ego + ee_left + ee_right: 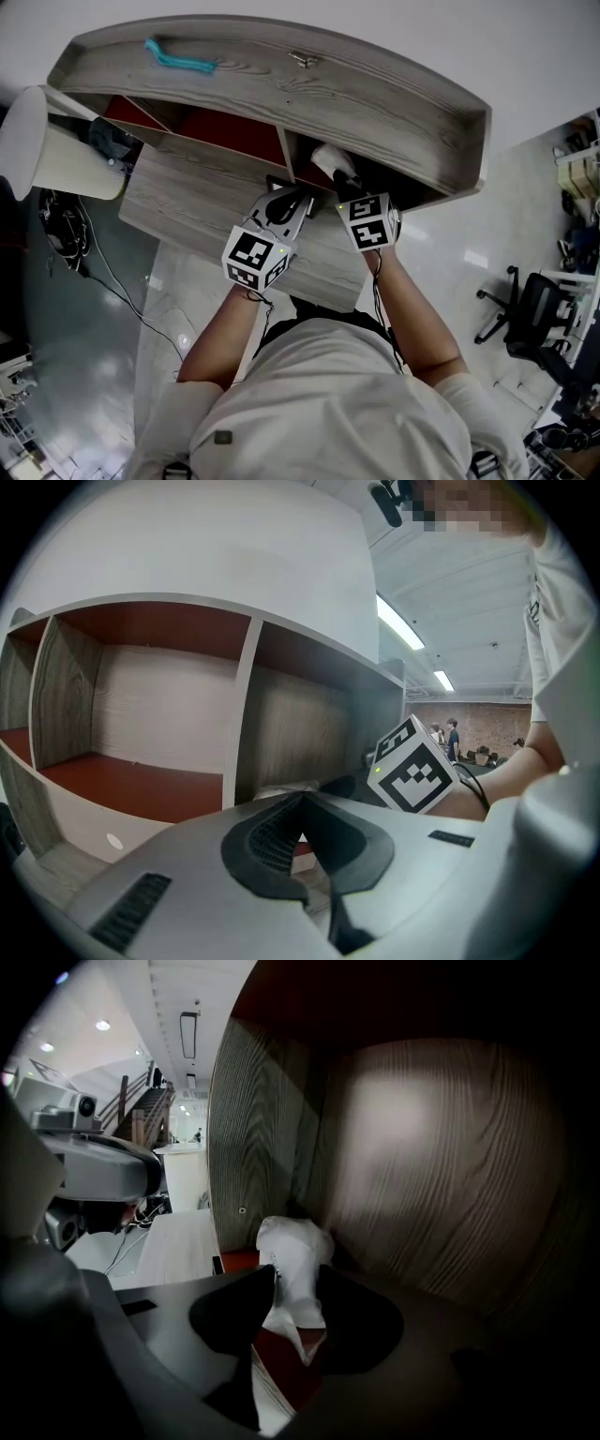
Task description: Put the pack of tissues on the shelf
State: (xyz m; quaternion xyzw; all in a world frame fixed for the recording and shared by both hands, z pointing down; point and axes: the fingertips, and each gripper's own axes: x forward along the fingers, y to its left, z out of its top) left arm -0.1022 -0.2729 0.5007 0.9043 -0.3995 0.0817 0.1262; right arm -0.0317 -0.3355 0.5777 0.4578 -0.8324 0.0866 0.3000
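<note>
The pack of tissues (292, 1251), white and crumpled, lies on the red floor of the shelf's (281, 89) right compartment, close to its wooden divider. My right gripper (296, 1288) reaches into that compartment; its jaws stand open, one on each side of the pack's near end, with red floor showing beside the pack's tail. From the head view the pack (328, 157) shows just beyond the right gripper (343, 180). My left gripper (302, 819) hovers outside in front of the divider, jaws shut and empty; in the head view the left gripper (284, 204) sits beside the right.
A turquoise tool (178, 58) and a small metal part (302, 59) lie on the shelf's top board. The left compartments (141, 733) hold nothing. A lower wooden board (187, 202) juts out under the grippers. An office chair (539, 309) stands at the right.
</note>
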